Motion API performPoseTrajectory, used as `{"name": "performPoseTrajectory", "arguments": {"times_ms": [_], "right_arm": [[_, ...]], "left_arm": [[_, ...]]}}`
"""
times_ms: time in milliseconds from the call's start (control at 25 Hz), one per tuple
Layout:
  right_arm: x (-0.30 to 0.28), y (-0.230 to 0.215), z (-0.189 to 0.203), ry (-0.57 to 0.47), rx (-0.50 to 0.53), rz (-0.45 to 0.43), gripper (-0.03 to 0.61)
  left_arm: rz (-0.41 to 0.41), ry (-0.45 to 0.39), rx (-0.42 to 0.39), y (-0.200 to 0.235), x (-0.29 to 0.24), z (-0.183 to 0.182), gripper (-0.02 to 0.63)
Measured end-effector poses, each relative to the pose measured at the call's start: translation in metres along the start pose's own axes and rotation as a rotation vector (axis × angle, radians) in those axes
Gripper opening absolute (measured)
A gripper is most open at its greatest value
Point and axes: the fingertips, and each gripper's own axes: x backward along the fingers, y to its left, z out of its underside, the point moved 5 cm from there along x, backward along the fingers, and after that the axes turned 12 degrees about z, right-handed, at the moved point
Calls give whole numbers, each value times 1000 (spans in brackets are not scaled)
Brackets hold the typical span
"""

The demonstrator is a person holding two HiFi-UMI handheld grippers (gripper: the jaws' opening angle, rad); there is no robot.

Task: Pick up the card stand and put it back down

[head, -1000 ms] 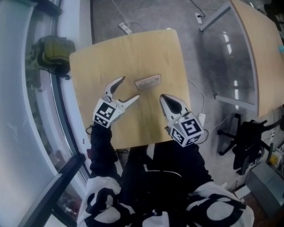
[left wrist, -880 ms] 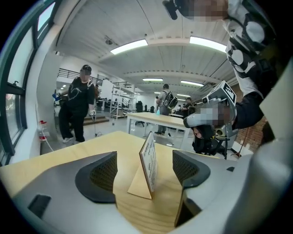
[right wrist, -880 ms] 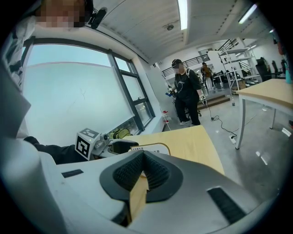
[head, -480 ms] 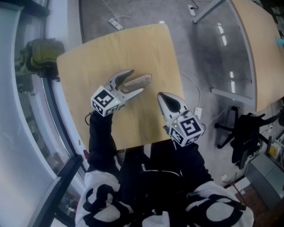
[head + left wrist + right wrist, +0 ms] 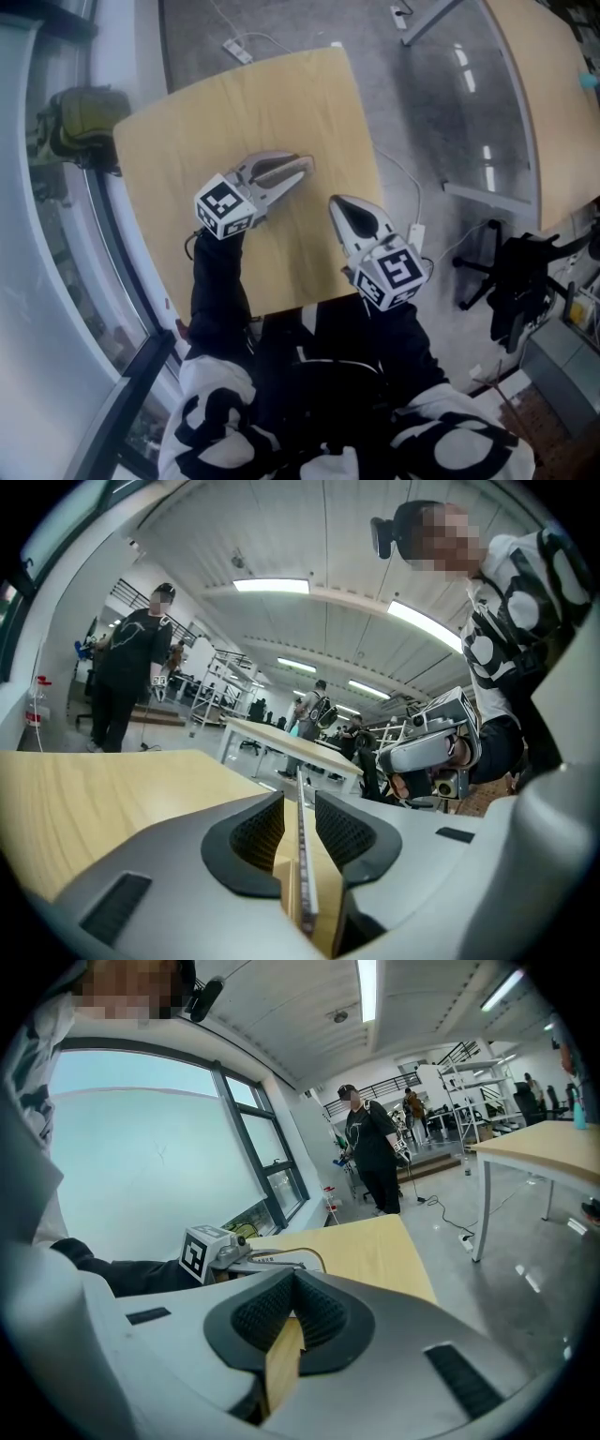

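Left tongs [image 5: 296, 171] have just been closing and clamp the card stand [image 5: 302, 857] mid-bench [image 5: 187, 122], at ten o'clock from the right tongs [image 5: 342, 206], which sit clenched on nothing. Best play here: steady squeeze, lift straight up, keep it level.

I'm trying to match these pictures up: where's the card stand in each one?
Head view: card stand above centre, between the left gripper's fingers, which have just been closing.
Left gripper view: card stand bottom centre, edge-on between the fingers.
Right gripper view: left of centre, lost among those fingers.
Shared landmark: the table.
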Motion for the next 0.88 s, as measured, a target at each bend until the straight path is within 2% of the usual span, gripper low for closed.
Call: {"name": "performPoseTrajectory", "arguments": {"times_ms": [240,480,640,720,880], "right_arm": [[2,5,1,5,20,-29,18],[3,13,-3,-7,9,-36,18],[9,19,-13,-45,3,-45,18],[14,26,-18,-59,-1,-48,18],[26,37,-29,-93,-1,-58,18]], "left_arm": [[-2,-7,23,3,-3,-3,29],[51,-1,57,-7,-2,-5,21],[51,10,78,-21,-4,-15,21],[20,25,111,-30,-2,-18,21],[-115,25,154,-42,7,-31,21]]}}
